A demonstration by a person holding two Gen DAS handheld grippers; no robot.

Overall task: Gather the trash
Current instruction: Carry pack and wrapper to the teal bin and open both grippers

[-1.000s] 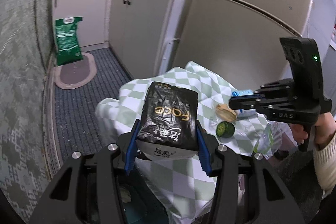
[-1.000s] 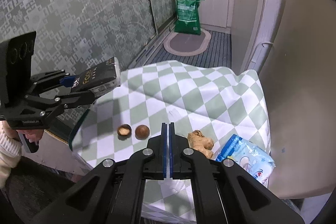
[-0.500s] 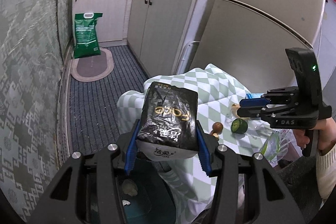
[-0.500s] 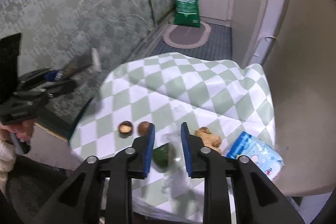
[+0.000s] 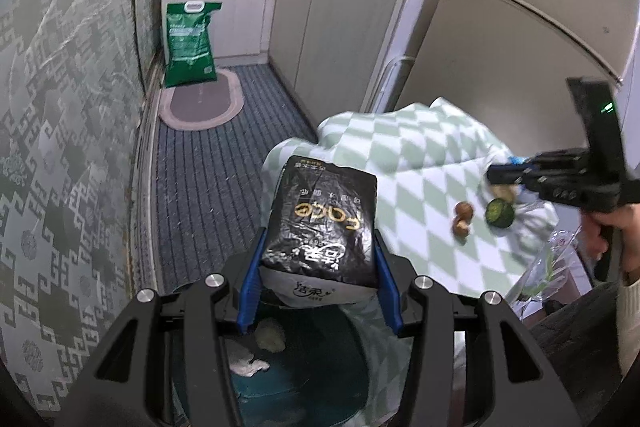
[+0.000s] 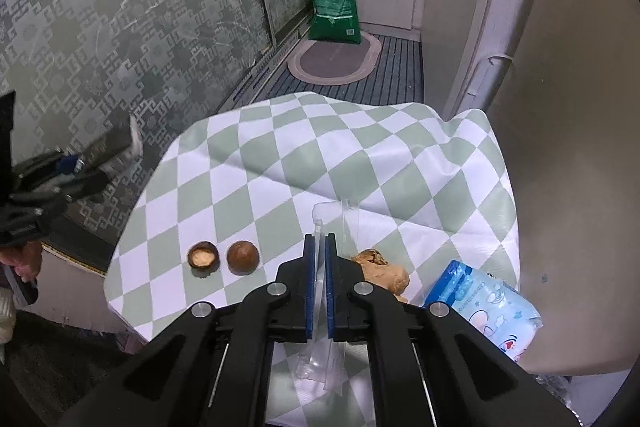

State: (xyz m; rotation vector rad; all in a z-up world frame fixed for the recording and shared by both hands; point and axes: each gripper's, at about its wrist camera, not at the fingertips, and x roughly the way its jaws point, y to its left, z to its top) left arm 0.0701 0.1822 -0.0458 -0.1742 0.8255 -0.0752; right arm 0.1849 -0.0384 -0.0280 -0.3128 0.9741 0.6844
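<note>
Trash is split between the two grippers and the desk.

Left wrist view: the left gripper (image 5: 318,263) has its jaws about half open and clamped on one black snack bag (image 5: 324,223), held above the dark green bin (image 5: 304,379), which sits below the near corner of the checked cloth (image 5: 416,163). Two pale crumpled scraps already lie in the bin. To drop the bag cleanly, I would bring it squarely over the bin's mouth, tip it down and only then spread the jaws, so it cannot catch on the cloth's hanging edge. On the cloth, right of the bag, sit two nut shells (image 5: 463,217) and one green lime (image 5: 499,213).

Right wrist view: the right gripper (image 6: 319,279) is nearly closed, pinching one clear plastic wrapper (image 6: 340,215) at the cloth's near edge. A thin film slips easily, so the pinch should stay firm while lifting. Left of that gripper lie two nut shells; right of it, one piece of ginger (image 6: 384,269) and one blue packet (image 6: 480,299).
</note>
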